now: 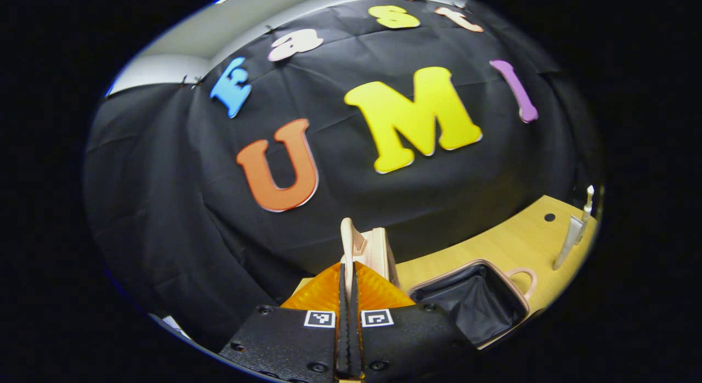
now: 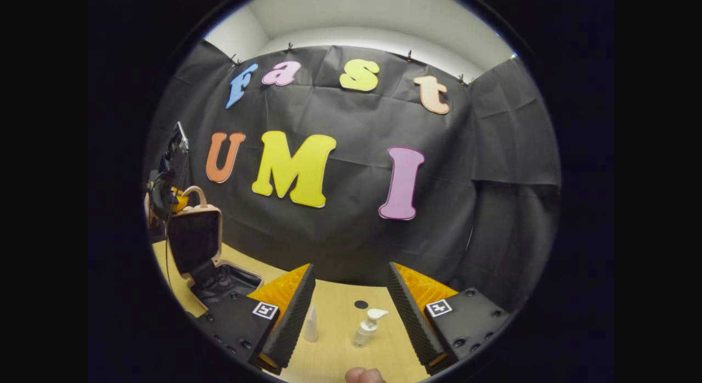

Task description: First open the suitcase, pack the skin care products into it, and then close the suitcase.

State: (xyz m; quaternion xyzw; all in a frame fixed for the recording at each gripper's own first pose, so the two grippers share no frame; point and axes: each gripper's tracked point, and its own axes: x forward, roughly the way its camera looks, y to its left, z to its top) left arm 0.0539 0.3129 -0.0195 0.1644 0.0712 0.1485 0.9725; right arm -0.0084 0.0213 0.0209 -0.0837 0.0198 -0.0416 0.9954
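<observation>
Black cloth is hung as the booth's wall [image 2: 340,246] behind everything, with a pale wall and ceiling seen above its top edge; below it, a light wooden bench [image 2: 340,339] carries the task's things and has a small dark round hole [image 2: 361,304] in its top. On the bench the suitcase [image 2: 205,257] is found already opened: its lid [image 2: 194,240] is stood upright, and the dark-lined base [image 1: 474,306] is left free to receive the products. The lid appears to be kept up by the left claw [image 1: 347,246], whose fingers are drawn together on a thin pale edge taken to be the lid's rim, so the first step is judged done and the packing not yet begun. The right claw [image 2: 351,300] is held wide apart and has hold of nothing; it is hovered over the products, with a pump bottle [image 2: 366,328] and a smaller slim bottle [image 2: 311,324] framed between its fingers, both standing upright on the bench, near each other but apart, and beside the suitcase. That pose is read as a readying to pick one of them. A bit of a fingertip [image 2: 364,375] is seen at the bottom edge of the right gripper view.
</observation>
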